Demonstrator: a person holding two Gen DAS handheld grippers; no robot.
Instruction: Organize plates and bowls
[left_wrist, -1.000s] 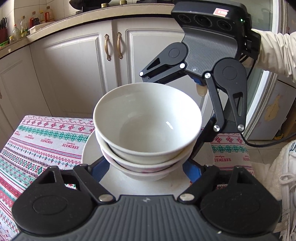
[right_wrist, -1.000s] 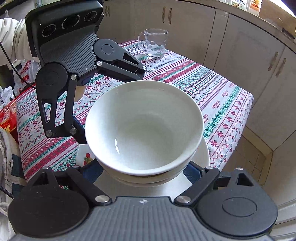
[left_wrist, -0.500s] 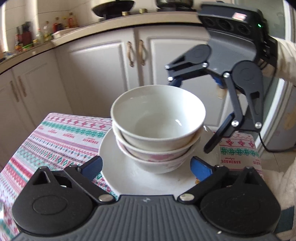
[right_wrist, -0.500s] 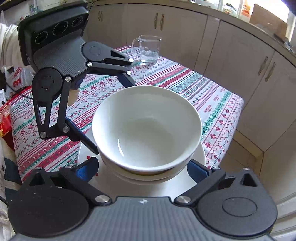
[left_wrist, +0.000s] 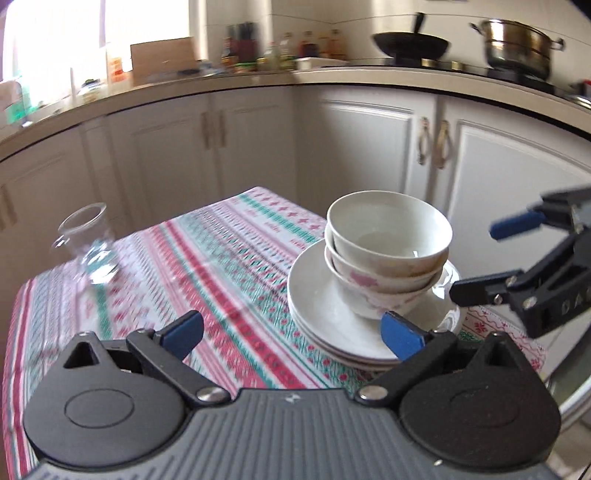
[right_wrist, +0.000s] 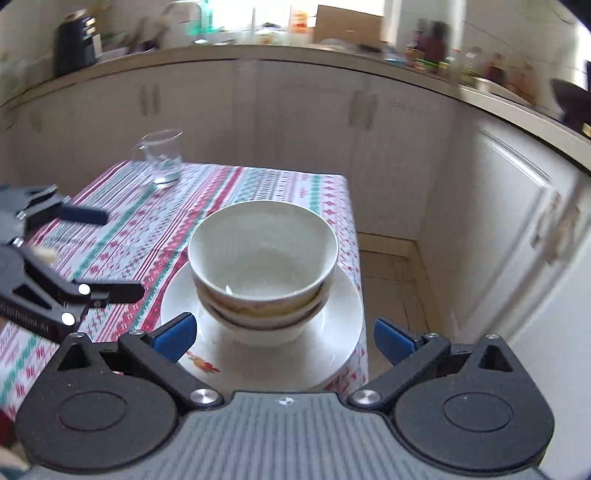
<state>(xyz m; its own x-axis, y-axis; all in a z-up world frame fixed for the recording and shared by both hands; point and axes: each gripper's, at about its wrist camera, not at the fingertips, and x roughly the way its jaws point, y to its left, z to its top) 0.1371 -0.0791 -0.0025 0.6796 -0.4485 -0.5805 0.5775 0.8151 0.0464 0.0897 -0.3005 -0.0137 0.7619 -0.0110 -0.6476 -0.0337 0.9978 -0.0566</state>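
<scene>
White kitchen cabinets (left_wrist: 369, 147) ring my tabletop (left_wrist: 207, 258). Near its corner, 3 nested bowls (right_wrist: 263, 254) sit on stacked plates (right_wrist: 332, 332). Beside the bowls, my left gripper (left_wrist: 291, 332) and right gripper (right_wrist: 282, 338) have just spread wide, holding nothing.

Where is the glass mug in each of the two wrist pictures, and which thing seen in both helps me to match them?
Left wrist view: the glass mug stands at the far left, on the patterned tablecloth.
Right wrist view: the glass mug stands upper left, near the table's far edge.
Shared landmark: the stacked bowls on the white plates.
</scene>
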